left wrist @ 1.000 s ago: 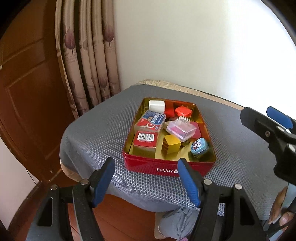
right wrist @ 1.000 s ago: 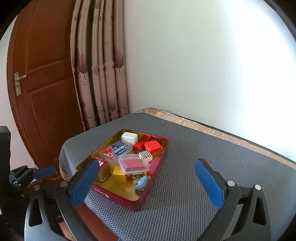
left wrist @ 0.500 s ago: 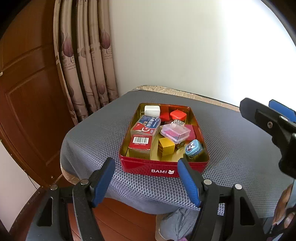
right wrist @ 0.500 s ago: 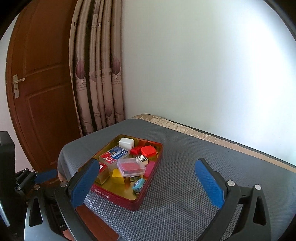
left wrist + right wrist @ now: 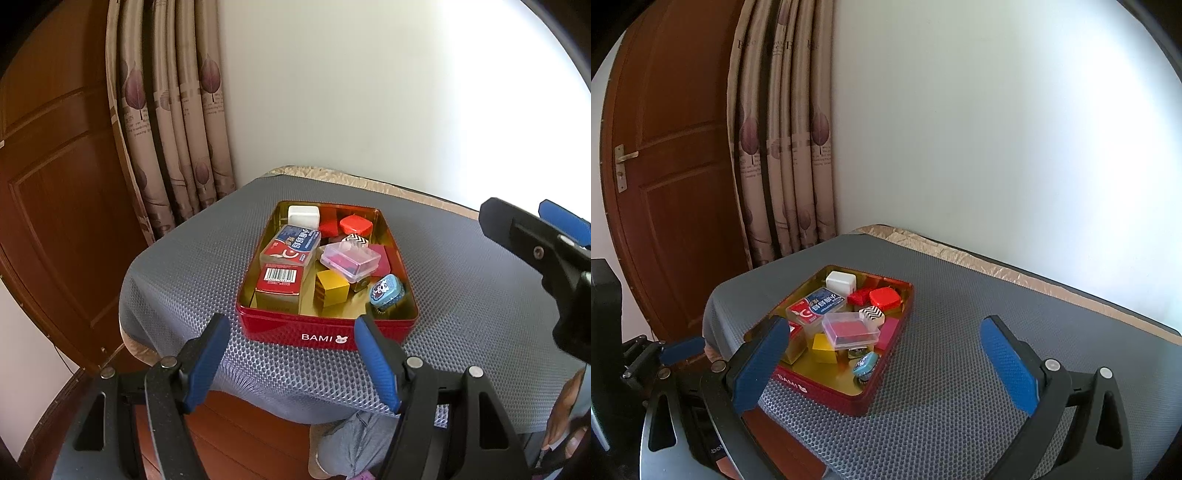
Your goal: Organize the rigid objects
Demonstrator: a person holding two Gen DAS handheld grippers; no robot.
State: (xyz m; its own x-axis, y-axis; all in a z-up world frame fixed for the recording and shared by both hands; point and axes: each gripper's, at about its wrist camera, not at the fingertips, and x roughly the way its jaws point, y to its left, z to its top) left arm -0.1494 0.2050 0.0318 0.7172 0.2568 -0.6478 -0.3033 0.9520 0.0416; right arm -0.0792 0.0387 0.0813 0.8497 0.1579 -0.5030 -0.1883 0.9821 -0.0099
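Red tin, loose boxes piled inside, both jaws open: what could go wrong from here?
1. The clear plastic case lies tilted on other pieces; nudging a neighbour may make it slide.
2. The red tin sits near the table's front edge; a push toward the person could tip it off.
3. The blue oval tin sits tight against the tin's wall, leaving little jaw room.

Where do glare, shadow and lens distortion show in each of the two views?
Left wrist view: the wall washes out to white at right, and the door bows with fisheye curvature. Right wrist view: the same wall glares at right, a soft shadow falls on the grey mat beside the red tin, and the corners vignette black.
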